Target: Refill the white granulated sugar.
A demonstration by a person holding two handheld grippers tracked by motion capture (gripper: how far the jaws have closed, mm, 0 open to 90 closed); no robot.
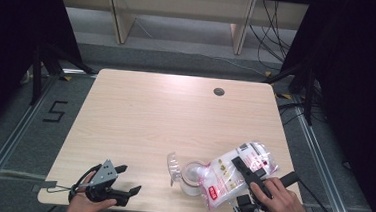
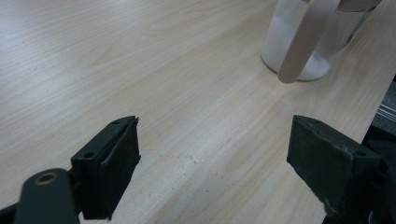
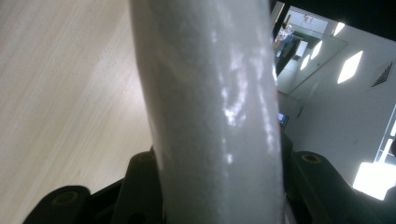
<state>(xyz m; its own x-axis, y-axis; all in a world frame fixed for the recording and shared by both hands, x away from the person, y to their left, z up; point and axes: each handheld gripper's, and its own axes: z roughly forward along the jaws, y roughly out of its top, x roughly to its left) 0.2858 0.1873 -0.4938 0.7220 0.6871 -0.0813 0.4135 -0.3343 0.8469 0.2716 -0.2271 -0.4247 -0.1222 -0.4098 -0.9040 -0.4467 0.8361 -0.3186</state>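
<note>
A clear glass jar with its hinged lid thrown open stands near the table's front edge. A plastic bag of white granules with red print lies tilted over the jar, its low end at the jar's mouth. My right gripper is shut on this bag; in the right gripper view the white bag runs up between the two black jaws. My left gripper rests low at the front left, open and holding nothing. From the left gripper, the jar stands ahead with white granules in its bottom.
The pale wooden table has a round cable hole at the back right. Black curtains and metal stands flank the table on both sides. The jar and bag sit close to the front right edge.
</note>
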